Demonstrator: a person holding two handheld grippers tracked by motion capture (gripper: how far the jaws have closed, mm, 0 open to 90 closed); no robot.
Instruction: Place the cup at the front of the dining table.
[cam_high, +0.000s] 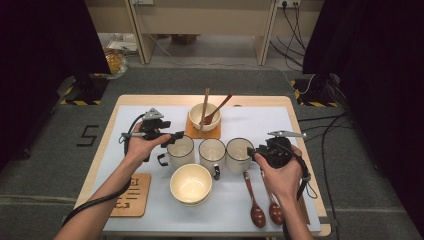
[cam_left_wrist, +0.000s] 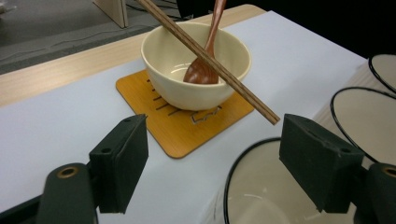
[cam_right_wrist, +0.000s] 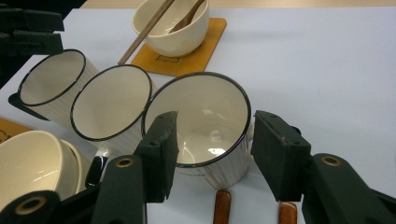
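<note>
Far left of the desk, at 8 o'clock from centre: a wooden coaster, bare, lying flat near the front edge.

Your left tool sits at 9 o'clock, jaws spread, nothing between them. In the left gripper view its right jaw hangs over the rim of the left mug and its left jaw stands outside over the white mat; the pads touch nothing that you can make out.

Three white mugs with dark rims stand in a row across the middle, close side by side: left mug, middle mug, right mug. The middle mug's dark handle points toward 6 o'clock.

At 12 o'clock from the row: a cream bowl on an orange coaster. A wooden spoon leans inside it, and chopsticks lie across its rim.

At 6 o'clock from the row: stacked cream bowls, upright, just beside the middle mug's handle.

Your right tool is at 3 o'clock, jaws spread and straddling the right mug. The left jaw reaches over the rim on the inside, the right jaw stands outside the wall. A gap shows at the right jaw, so no pinch.

At 5 o'clock: two dark wooden spoons lie side by side, bowls toward the front edge, partly under your right hand.
</note>
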